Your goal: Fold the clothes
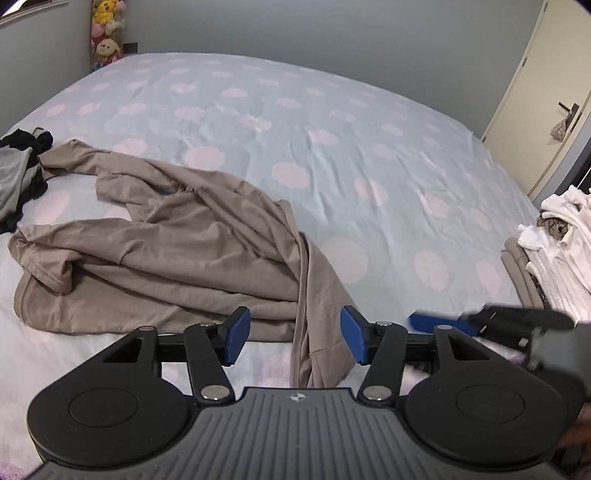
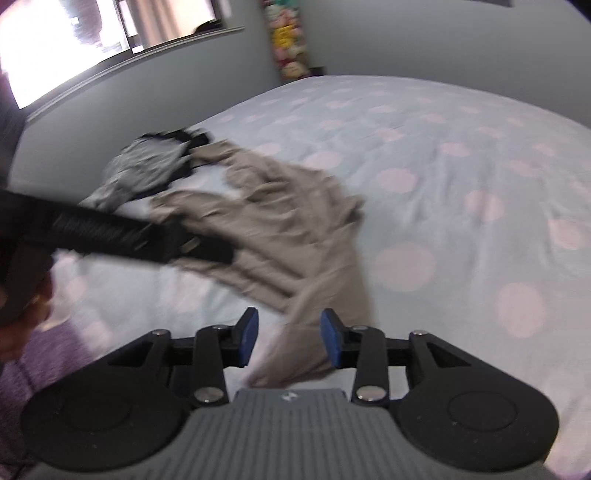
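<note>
A crumpled beige garment [image 1: 177, 251] lies on the near left part of the bed, with one strip of cloth running toward the near edge. My left gripper [image 1: 295, 338] is open, its blue pads on either side of that strip [image 1: 314, 347] without closing on it. My right gripper [image 2: 289, 341] is open too, above the same beige strip [image 2: 317, 332]; the right wrist view is blurred. The right gripper also shows at the right of the left wrist view [image 1: 443, 325], and the left gripper crosses the right wrist view [image 2: 147, 240].
The bed [image 1: 332, 147] has a pale blue sheet with pink dots. A grey and black pile of clothes [image 1: 22, 173] lies at the left edge. A stack of folded white and beige clothes [image 1: 554, 254] sits at the right. Stuffed toys [image 1: 107, 33] hang in the far corner.
</note>
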`<state>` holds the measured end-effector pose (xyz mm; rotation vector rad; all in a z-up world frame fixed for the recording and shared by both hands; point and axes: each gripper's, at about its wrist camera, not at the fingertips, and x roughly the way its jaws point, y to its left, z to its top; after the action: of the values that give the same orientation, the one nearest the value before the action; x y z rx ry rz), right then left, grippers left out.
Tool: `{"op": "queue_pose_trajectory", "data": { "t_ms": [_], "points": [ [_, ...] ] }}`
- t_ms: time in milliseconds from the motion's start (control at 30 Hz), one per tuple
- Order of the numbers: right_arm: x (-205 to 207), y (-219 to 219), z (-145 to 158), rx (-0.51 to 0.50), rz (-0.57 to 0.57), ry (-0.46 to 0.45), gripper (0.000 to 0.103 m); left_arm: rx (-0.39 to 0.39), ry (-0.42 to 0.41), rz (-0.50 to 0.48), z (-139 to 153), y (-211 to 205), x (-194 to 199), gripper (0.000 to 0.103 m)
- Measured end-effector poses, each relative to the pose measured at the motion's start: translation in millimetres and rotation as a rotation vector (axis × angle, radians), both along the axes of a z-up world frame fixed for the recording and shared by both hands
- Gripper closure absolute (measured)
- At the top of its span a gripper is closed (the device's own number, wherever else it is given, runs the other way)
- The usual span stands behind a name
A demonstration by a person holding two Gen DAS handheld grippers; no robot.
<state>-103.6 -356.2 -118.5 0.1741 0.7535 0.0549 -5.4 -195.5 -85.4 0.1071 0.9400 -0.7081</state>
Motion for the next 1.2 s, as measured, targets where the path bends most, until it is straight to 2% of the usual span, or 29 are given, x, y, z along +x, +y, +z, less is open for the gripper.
{"op": "queue_pose_trajectory", "data": {
  "t_ms": [100,233,467,567,800,933,1067,1100,1167,1200],
  "points": [
    [6.2,-17.8,-2.5,-0.004,-0.050,0.015,0.060,0.012,0.011,0.004,-5.8,-1.6,2.4,0.049],
    [18.6,-29.0,-5.5,-0.013,-0.060,0.021,0.057,0.022,0.027,0.026,-11.6,0.9,8.9,0.049],
    [48.5,-31.3,-17.1,-0.035,-0.034,0.038,0.051,0.025,0.073,0.080,-23.9,12.9,28.9,0.048],
    [61.0,-33.0,-24.5,-0.022,-0.030,0.055,0.050,0.013,0.111,0.076,-31.2,13.4,34.9,0.048],
    [94.0,-36.6,-36.6,0.016,-0.022,0.076,0.050,0.005,0.188,-0.067,-51.0,-11.2,28.9,0.047],
    [102.8,-41.1,-40.1,0.035,-0.018,0.082,0.050,0.028,0.226,-0.141,-69.6,-30.7,21.5,0.045],
    [104.1,-42.6,-51.8,0.076,-0.006,0.116,0.051,0.064,0.271,-0.157,-90.9,-44.2,20.3,0.045],
    [104.2,-42.4,-54.9,0.085,-0.002,0.125,0.054,0.071,0.282,-0.155,-95.0,-45.9,20.5,0.048],
    [104.5,-41.4,-59.6,0.104,0.008,0.142,0.070,0.084,0.286,-0.151,-99.6,-47.4,20.0,0.061],
    [104.6,-40.8,-61.8,0.115,0.012,0.150,0.072,0.091,0.285,-0.149,-101.5,-48.0,19.6,0.072]
  ]
}}
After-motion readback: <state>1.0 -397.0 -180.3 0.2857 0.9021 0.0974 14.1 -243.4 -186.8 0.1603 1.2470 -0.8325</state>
